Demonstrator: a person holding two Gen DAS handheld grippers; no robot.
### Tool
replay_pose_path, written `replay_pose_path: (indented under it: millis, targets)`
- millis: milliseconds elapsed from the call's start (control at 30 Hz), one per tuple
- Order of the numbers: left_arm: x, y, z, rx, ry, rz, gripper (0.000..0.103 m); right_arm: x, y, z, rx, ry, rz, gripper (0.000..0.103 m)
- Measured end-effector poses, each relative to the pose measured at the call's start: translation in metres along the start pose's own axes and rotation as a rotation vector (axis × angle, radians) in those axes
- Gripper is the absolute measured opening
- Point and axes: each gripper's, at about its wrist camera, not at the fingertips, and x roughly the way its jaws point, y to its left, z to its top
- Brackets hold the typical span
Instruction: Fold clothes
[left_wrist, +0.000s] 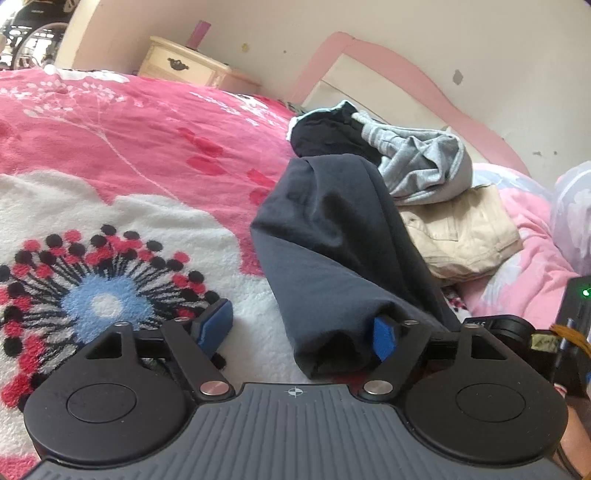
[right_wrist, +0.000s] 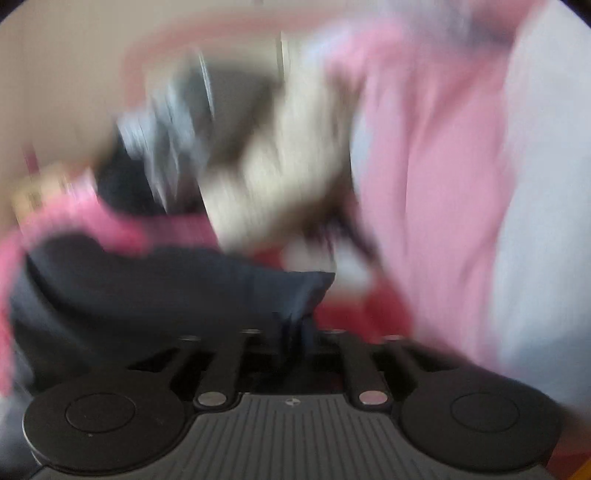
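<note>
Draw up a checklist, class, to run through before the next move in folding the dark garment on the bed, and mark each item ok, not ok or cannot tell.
1. Left claw open and ready to grip: ok, its fingers stand wide apart.
2. Dark garment between the left fingers: not ok, the cloth lies against the right finger only.
3. Right claw gripping the garment's corner: ok, dark cloth is pinched between the closed fingers.
4. Garment lying flat: not ok, it is bunched and draped.
5. Garment clear of the clothes pile: not ok, its far end leans against the pile.
6. Space on the blanket to lay it out: ok, the near side is bare.
</note>
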Motion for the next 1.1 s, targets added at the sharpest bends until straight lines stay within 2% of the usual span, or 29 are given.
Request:
replay_pose_path:
  millis: [33, 67, 167, 233, 267, 333, 433, 500, 567, 633, 767, 833, 967, 1067, 1100]
  targets:
    - [-0.001, 0.000, 0.000, -0.002, 0.002, -0.012, 0.084, -0.005, -0.003, 0.000, 0.003, -0.010, 0.005, 0.033]
    - [-0.002, 0.001, 0.001, -0.006, 0.006, -0.026, 0.085, -0.011, -0.003, -0.001, -0.011, -0.013, 0.008, 0.043]
    - [-0.003, 0.006, 0.006, -0.037, 0.029, -0.067, 0.087, -0.031, 0.000, -0.006, -0.083, -0.013, 0.013, 0.047]
    - [-0.004, 0.015, 0.010, -0.114, 0.042, -0.122, 0.088, -0.044, 0.003, -0.012, -0.123, -0.016, 0.029, 0.049]
    - [-0.005, 0.021, 0.011, -0.159, 0.045, -0.144, 0.089, -0.048, 0.000, -0.013, -0.101, 0.000, 0.058, 0.049]
    - [-0.006, 0.032, 0.014, -0.262, 0.043, -0.182, 0.089, -0.050, -0.009, -0.014, -0.026, 0.048, 0.119, 0.049]
    - [-0.006, 0.045, 0.017, -0.385, 0.046, -0.233, 0.089, -0.046, -0.034, -0.015, 0.228, 0.141, 0.203, 0.049]
    - [-0.006, 0.053, 0.019, -0.454, 0.049, -0.277, 0.091, -0.045, -0.045, -0.015, 0.362, 0.167, 0.241, 0.050]
    - [-0.003, 0.056, 0.020, -0.479, 0.061, -0.276, 0.090, -0.045, -0.055, -0.016, 0.486, 0.186, 0.275, 0.050]
    - [0.003, 0.050, 0.023, -0.439, 0.105, -0.219, 0.082, -0.043, -0.057, -0.018, 0.553, 0.213, 0.307, 0.050]
    - [0.010, 0.028, 0.030, -0.284, 0.179, -0.136, 0.080, -0.032, -0.060, -0.023, 0.663, 0.240, 0.353, 0.050]
    - [0.015, 0.027, 0.033, -0.274, 0.206, -0.123, 0.080, -0.022, -0.062, -0.025, 0.724, 0.243, 0.380, 0.050]
    - [0.023, 0.024, 0.036, -0.266, 0.245, -0.089, 0.078, -0.009, -0.060, -0.021, 0.766, 0.241, 0.393, 0.050]
    - [0.027, 0.007, 0.041, -0.176, 0.290, -0.025, 0.074, -0.004, -0.060, -0.020, 0.789, 0.249, 0.395, 0.045]
    - [0.028, 0.001, 0.043, -0.143, 0.307, -0.003, 0.069, -0.003, -0.060, -0.019, 0.797, 0.252, 0.395, 0.044]
